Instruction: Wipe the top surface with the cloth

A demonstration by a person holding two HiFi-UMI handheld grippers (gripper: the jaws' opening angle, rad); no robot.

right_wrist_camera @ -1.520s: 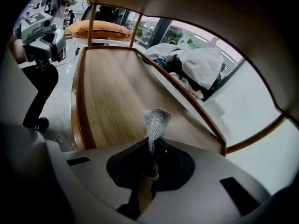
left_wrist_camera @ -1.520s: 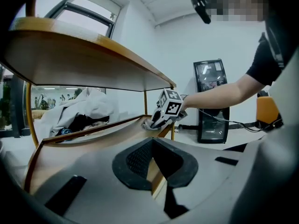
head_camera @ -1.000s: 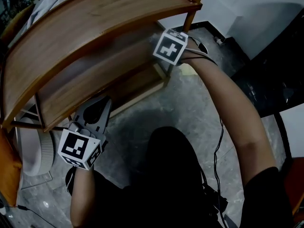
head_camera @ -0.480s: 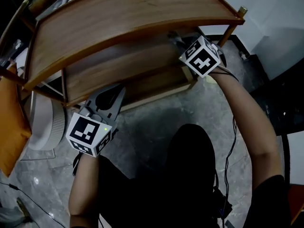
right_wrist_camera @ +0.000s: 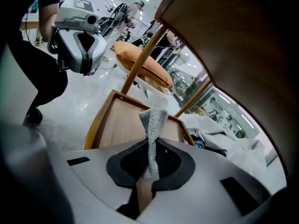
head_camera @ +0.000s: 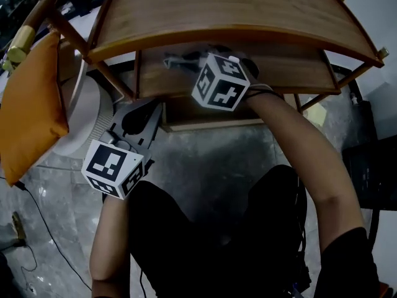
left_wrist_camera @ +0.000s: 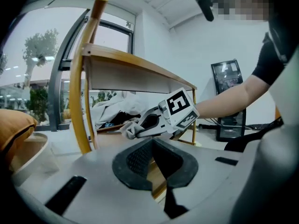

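The right gripper (right_wrist_camera: 152,149) is clamped on the cloth (right_wrist_camera: 153,129), a grey knitted strip that stands up between its black pads and folds over at the tip. It reaches in under the top surface (head_camera: 236,8) of a wooden rack, so the cloth hangs above the lower shelf (right_wrist_camera: 126,125) rather than on the top board; the underside of that board fills the upper right of the right gripper view. From the left gripper view the cloth's end pokes out of the right gripper's tip, just above the lower shelf's front edge.

The left gripper (left_wrist_camera: 152,146) has its pads drawn together at the tip with nothing between them. In the head view it hovers outside the rack, in front of its left corner and apart from the wood, pointing toward the shelves.

A curved wooden post (left_wrist_camera: 88,73) with a brass cap frames the rack's left side. Beyond the lower shelf lies a heap of crumpled white fabric (right_wrist_camera: 224,136). To the left of the rack an orange cushion (head_camera: 31,98) rests over a round white object (head_camera: 90,113). Below both grippers is a grey marbled floor (head_camera: 205,160).
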